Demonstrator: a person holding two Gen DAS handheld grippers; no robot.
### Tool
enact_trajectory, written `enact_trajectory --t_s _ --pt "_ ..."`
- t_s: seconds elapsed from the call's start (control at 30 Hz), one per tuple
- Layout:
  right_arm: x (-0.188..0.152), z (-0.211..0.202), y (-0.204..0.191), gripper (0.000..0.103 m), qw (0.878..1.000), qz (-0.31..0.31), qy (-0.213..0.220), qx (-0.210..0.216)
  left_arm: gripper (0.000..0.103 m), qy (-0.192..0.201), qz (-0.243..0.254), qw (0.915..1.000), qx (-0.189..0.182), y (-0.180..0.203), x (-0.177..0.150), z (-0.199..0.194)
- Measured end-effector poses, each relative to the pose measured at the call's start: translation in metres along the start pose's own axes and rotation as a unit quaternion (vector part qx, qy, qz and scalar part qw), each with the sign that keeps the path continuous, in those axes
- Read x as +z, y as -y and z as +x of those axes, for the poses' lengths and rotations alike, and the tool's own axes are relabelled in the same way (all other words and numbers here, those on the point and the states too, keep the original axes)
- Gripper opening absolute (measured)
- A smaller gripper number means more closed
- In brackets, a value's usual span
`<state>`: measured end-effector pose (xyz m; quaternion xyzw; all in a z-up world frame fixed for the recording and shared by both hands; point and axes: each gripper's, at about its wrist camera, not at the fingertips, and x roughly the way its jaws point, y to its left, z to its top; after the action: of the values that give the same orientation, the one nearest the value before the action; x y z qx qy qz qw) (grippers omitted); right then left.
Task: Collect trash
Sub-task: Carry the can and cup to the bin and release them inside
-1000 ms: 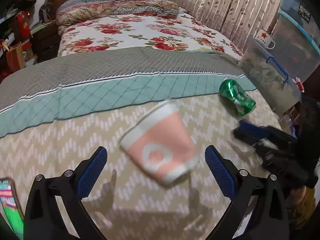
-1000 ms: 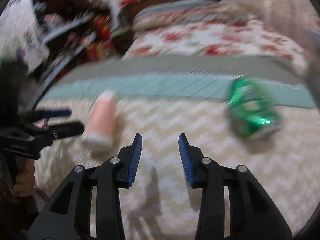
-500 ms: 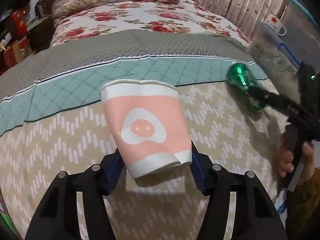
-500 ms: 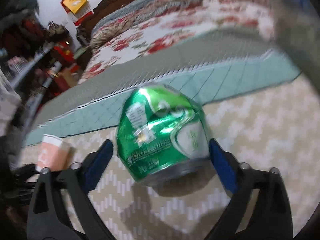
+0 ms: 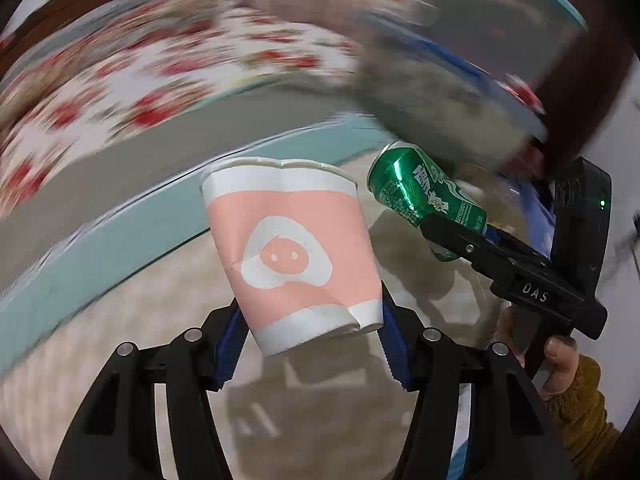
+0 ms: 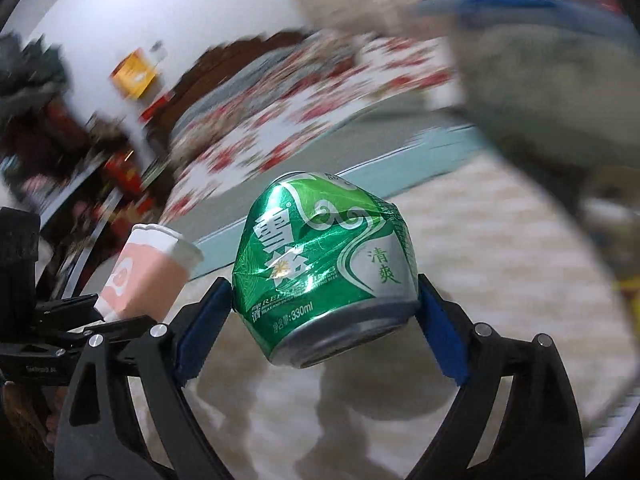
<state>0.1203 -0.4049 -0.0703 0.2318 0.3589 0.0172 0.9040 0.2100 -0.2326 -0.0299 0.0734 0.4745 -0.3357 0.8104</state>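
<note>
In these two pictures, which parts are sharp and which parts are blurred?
Left wrist view: the pink paper cup in the jaws is sharp, the flowered bedspread behind smears into streaks. Right wrist view: the dented green drink can is sharp with bright glare, the background equally smeared.

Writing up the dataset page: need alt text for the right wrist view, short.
A dented green beer can is clamped between the blue pads of the right gripper, lifted above a beige zigzag bedspread. At left, the left gripper holds a pink paper cup; the background is motion-blurred.
</note>
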Motion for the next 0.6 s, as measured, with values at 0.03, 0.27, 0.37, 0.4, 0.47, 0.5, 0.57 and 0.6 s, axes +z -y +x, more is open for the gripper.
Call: enact_trajectory --t_s 0.03,0.27,0.37,0.4,0.47,0.5,0.57,0.6 --pt "0.003 -0.020 0.026 0.089 0.999 0.023 0.018 -0.019 0.056 -0.002 0.022 0.9997 -0.014 0.024 0.012 0.011" --pt "0.010 -0.134 0.179 0.089 0.976 0.151 0.097 -0.127 0.056 -0.033 0.117 0.9854 -0.119 0.178 0.073 0.093" --pt "0.018 -0.159 0.220 0.089 0.962 0.146 0.092 -0.214 0.056 -0.063 0.140 0.9814 -0.115 0.219 0.083 0.134" --pt "0.021 -0.161 0.225 0.089 0.959 0.134 0.085 -0.235 0.057 -0.078 0.153 0.9800 -0.100 0.232 0.085 0.149" --pt "0.030 -0.160 0.231 0.089 0.949 0.066 0.051 -0.304 0.057 -0.100 0.179 0.9761 -0.073 0.245 0.087 0.171" --pt "0.031 -0.158 0.231 0.089 0.945 0.040 0.036 -0.322 0.058 -0.111 0.192 0.9731 -0.060 0.250 0.086 0.180" --pt "0.035 -0.137 0.225 0.089 0.932 -0.041 -0.018 -0.359 0.058 -0.129 0.223 0.9656 -0.034 0.264 0.086 0.197" --pt "0.035 -0.130 0.223 0.089 0.929 -0.060 -0.035 -0.365 0.064 -0.136 0.236 0.9618 -0.027 0.270 0.086 0.203"
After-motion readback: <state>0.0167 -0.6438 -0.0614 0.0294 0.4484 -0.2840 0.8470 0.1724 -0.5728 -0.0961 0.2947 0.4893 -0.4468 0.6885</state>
